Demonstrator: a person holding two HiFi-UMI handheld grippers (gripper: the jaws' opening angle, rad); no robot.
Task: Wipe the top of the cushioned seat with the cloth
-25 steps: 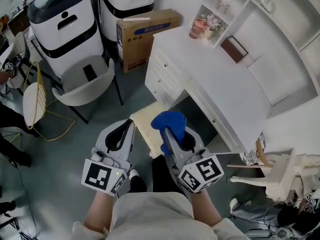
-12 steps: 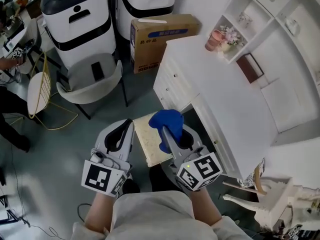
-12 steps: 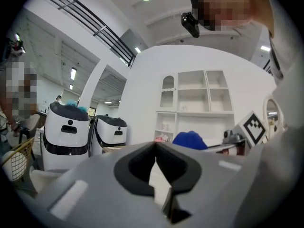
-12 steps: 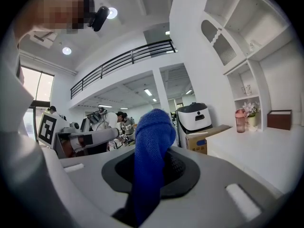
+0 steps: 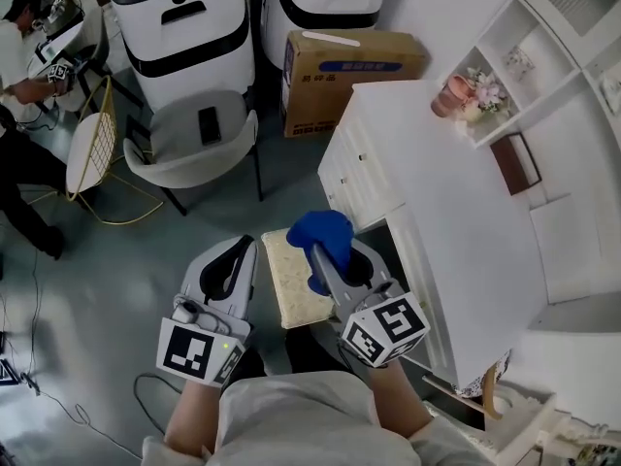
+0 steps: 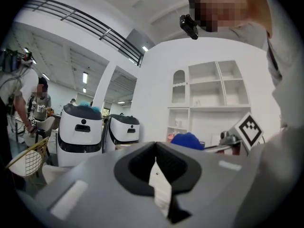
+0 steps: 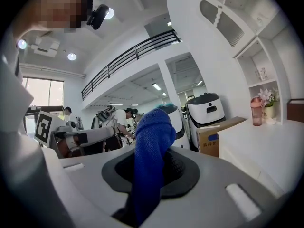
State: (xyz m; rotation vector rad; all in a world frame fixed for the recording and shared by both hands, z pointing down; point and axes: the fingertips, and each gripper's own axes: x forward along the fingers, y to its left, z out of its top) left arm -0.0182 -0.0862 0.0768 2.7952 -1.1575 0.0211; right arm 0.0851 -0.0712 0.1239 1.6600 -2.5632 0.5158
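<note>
- Beside a white desk (image 5: pixel 456 231), a person stands over a cream cushioned seat (image 5: pixel 289 289), a two-jaw gripper in each hand.
- The right gripper (image 5: pixel 326 256) is clamped on a blue cloth (image 5: pixel 320 229), which bunches up past the jaw tips and hangs down between them (that gripper's own view shows the knit filling the gap).
- Seen from the head, the cloth sits over the seat's far right corner; whether it touches the cushion cannot be told.
- The left gripper (image 5: pixel 245 249) has its jaws drawn together with nothing between them, its tips just beside the seat's left edge.
- The seat lies between the two grippers, its right side close against the desk front.
- Beyond it stand a grey chair (image 5: pixel 194 158), a cardboard box (image 5: pixel 349 66) against the desk's far end, and two white machines (image 5: pixel 184 17) with black bands.
- A pink cup (image 5: pixel 452 95) stands on the desk, near the shelf unit.
</note>
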